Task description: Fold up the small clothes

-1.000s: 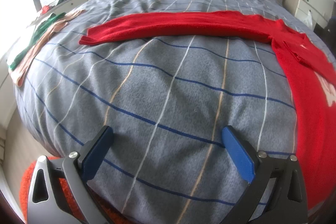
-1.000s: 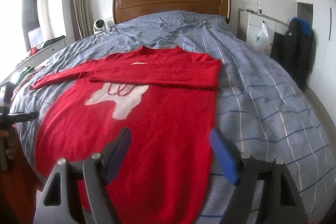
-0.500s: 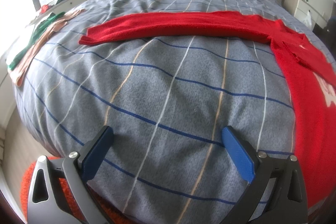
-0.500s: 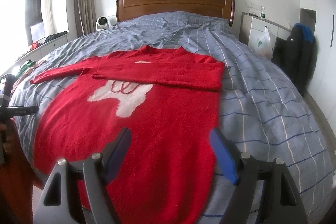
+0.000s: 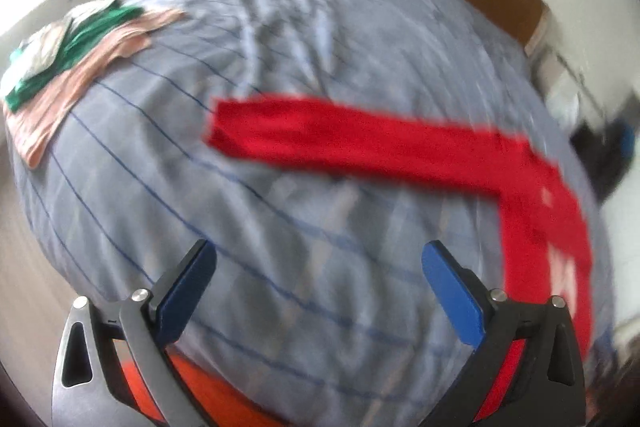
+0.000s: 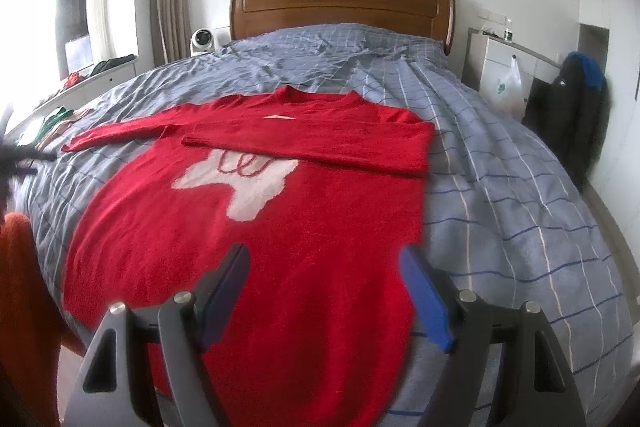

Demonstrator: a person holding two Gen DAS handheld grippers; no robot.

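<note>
The red sweater [image 6: 256, 227] lies flat on the bed [image 6: 520, 187], one sleeve already folded across its chest. Both grippers, left [image 5: 318, 291] and right [image 6: 324, 291], are released and hold nothing. I judge the next step is the other sleeve [image 5: 340, 139]: the left gripper must pinch its cuff.

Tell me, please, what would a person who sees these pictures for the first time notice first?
The red sweater with a white figure on its chest lies flat on the grey checked bed, one sleeve folded across the front and the other sleeve stretched out sideways. Behind stands the wooden headboard. A small pile of pink and green clothes lies at the bed's far left edge.
</note>
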